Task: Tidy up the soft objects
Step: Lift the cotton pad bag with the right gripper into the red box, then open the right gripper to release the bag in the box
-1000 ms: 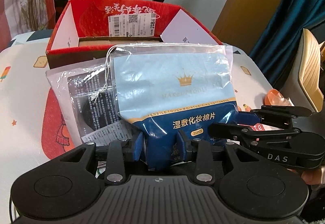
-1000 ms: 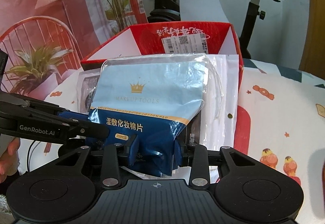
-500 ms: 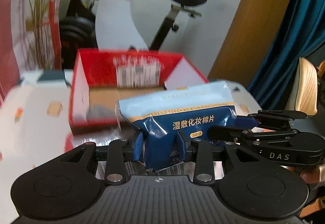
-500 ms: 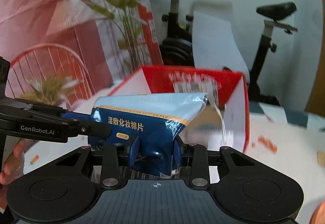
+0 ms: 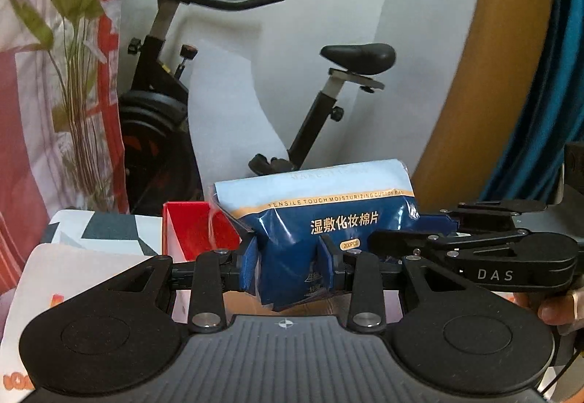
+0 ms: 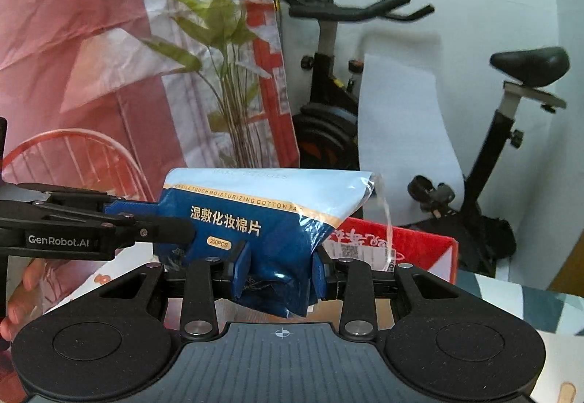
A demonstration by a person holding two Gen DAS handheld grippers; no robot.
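A blue and pale-blue bag of cotton pads (image 5: 328,206) hangs in the air, pinched at its dark lower end from both sides. In the left wrist view my left gripper (image 5: 288,257) is shut on the bag's bottom left part, and my right gripper (image 5: 405,237) comes in from the right onto the same bag. In the right wrist view my right gripper (image 6: 281,268) is shut on the bag (image 6: 270,206), with my left gripper (image 6: 153,220) reaching in from the left. The open red cardboard box (image 6: 416,249) sits behind and below the bag, and its left corner (image 5: 189,231) shows in the left wrist view.
A patterned tablecloth (image 5: 91,257) covers the table under the box. Behind the table stand an exercise bike (image 5: 328,100) and a tall green plant (image 6: 219,74). A blue curtain (image 5: 547,111) hangs at the right. A person's hand (image 6: 22,293) holds the left gripper.
Both grippers have risen with the bag, lifting it off the table. The box has dropped low in both views and the clear packet under the bag is out of sight.
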